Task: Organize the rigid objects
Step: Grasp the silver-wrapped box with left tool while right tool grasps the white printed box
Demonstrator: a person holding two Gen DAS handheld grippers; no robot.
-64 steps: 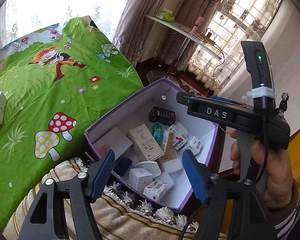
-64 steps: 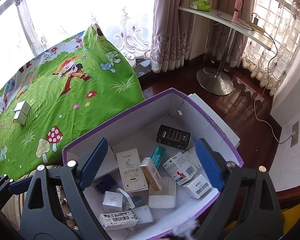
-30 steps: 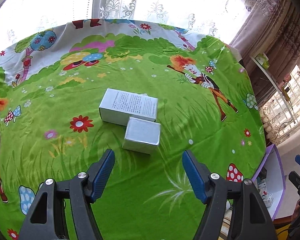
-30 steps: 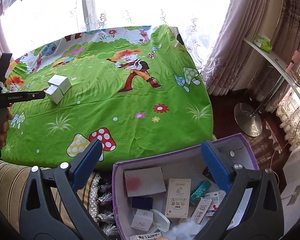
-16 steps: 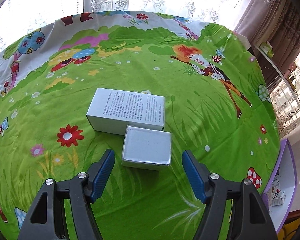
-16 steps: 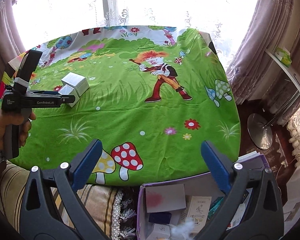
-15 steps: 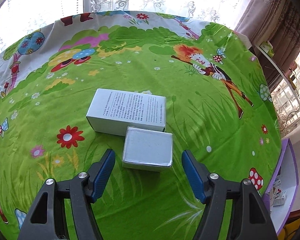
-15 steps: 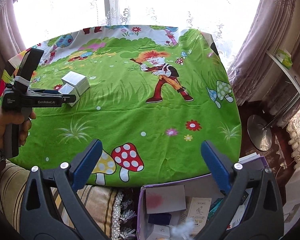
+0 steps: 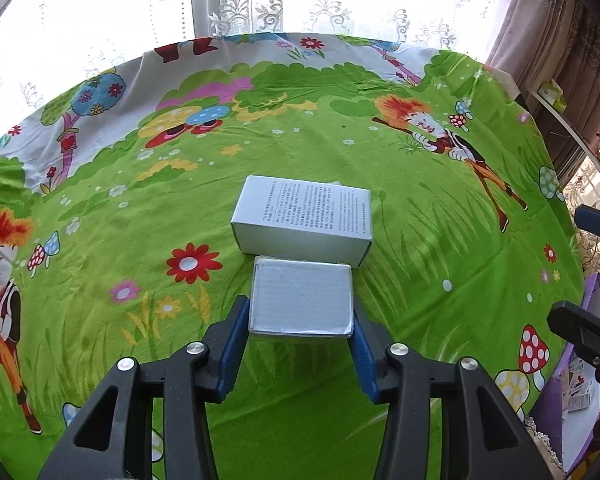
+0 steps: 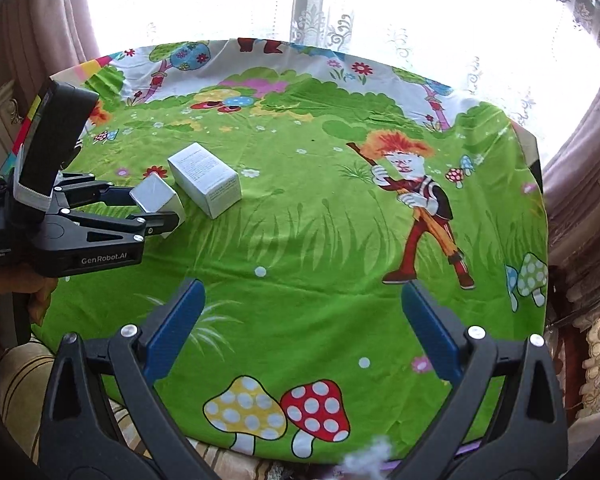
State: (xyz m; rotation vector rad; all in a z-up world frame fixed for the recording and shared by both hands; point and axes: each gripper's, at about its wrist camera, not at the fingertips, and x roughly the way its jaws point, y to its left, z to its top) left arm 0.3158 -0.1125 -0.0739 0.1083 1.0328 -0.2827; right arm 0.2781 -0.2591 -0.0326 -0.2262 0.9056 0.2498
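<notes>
Left tool [image 9: 300,332] closing around small box [image 9: 301,298]

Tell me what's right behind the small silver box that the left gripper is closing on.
Behind the small silver box lies a longer white box with printed text on top, apparently touching it, on the green cartoon cloth. The long box's lower front is covered by the silver one.

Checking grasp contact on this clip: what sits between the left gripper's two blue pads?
The small silver box sits between the closing left gripper pads, which flank its sides, shown in the left wrist view. The larger white box lies just beyond.
</notes>
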